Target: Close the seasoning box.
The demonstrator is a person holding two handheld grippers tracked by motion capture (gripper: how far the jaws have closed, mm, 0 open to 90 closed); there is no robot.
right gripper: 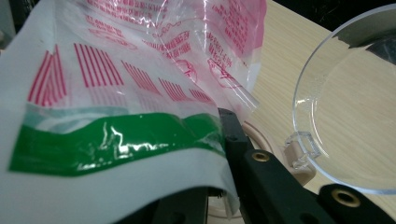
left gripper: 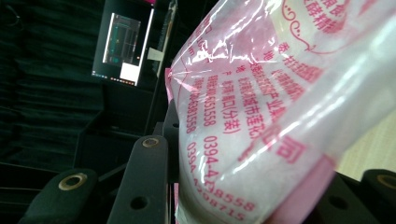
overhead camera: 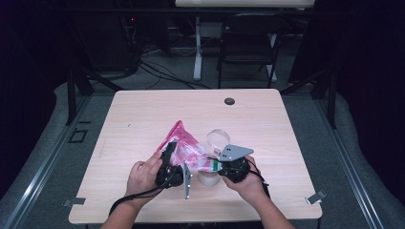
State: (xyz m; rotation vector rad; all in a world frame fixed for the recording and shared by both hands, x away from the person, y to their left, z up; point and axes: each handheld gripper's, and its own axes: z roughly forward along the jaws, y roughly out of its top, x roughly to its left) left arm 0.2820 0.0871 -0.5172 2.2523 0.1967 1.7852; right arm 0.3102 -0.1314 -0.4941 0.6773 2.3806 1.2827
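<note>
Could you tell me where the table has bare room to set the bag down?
The table is bare left of the bag and along its far edge near the black cap. It is crowded around the clear lid and both hands.

The high view looks forward and down on the whole desk from above. Each claw view sits very close behind its jaws, facing the bag, which all three views share.

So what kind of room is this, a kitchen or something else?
Probably a lab or recording studio, not a kitchen: dark curtains hang around, a lit monitor stands behind, cables trail on the floor, and a folding chair sits beyond the plain wooden table.
</note>
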